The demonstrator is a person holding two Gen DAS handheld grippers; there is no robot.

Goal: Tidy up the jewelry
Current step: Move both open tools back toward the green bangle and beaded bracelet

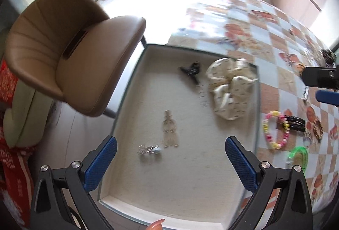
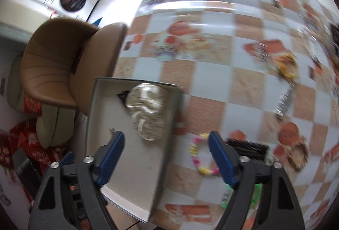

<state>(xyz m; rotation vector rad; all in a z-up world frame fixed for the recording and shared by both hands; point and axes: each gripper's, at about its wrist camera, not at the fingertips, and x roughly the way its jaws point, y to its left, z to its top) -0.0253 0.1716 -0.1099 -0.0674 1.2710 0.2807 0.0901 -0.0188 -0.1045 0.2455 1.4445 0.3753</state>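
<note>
A shallow grey box (image 1: 135, 73) with a beige lining sits at the table's edge. In it lie a cream scrunchie (image 1: 231, 88), a black hair clip (image 1: 191, 71), gold dangling earrings (image 1: 169, 130) and a small silver piece (image 1: 149, 149). My left gripper (image 1: 170, 162) is open and empty above the box's near end. My right gripper (image 2: 166, 158) is open and empty, over the box's right wall (image 2: 167, 145). A pink and yellow bead bracelet (image 2: 200, 155) lies on the cloth just right of the box, also in the left wrist view (image 1: 275, 130). The scrunchie (image 2: 148, 111) shows too.
A black comb clip (image 2: 247, 146), a green piece (image 1: 297, 155) and more hair accessories (image 2: 286, 69) lie scattered on the checked tablecloth (image 2: 211, 73). A brown chair (image 1: 63, 56) stands close to the box's left side. The right gripper's tip (image 1: 322, 81) shows at right.
</note>
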